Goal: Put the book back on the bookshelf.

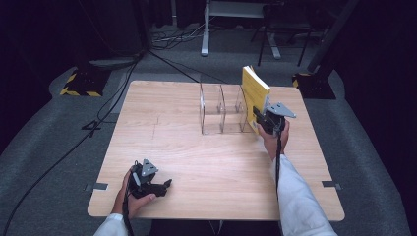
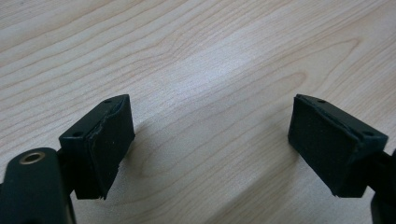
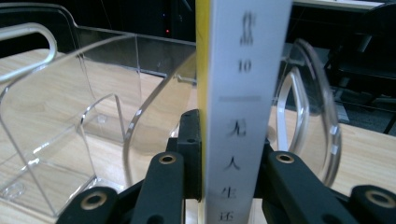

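Yellow is the cover of the book [image 1: 255, 90] that is clamped between the jaws of the right hand-held gripper [image 1: 259, 118]. In the right gripper view the book's white spine [image 3: 245, 93], printed with dark characters, is seen standing upright between the two black jaws, which are pressed against its covers on either side. In the high view the book is held above the worktop [image 1: 211, 162] near its far right corner, tilted slightly, at the right end of a clear acrylic file holder [image 1: 223, 109]. Whether the book touches the holder cannot be told. The holder is set on the worktop towards the far edge, and its curved transparent dividers [image 3: 107, 107] are seen just behind the book in the right gripper view.

The left hand-held gripper [image 1: 164, 186] is rested near the worktop's near left corner, gripped in the person's left hand [image 1: 134, 196]. Its jaws are spread wide, with nothing between them; bare light wood grain [image 2: 210, 70] is seen between its two black pads [image 2: 109, 144] in the left gripper view. White sleeves [image 1: 300, 196] are worn on both forearms.
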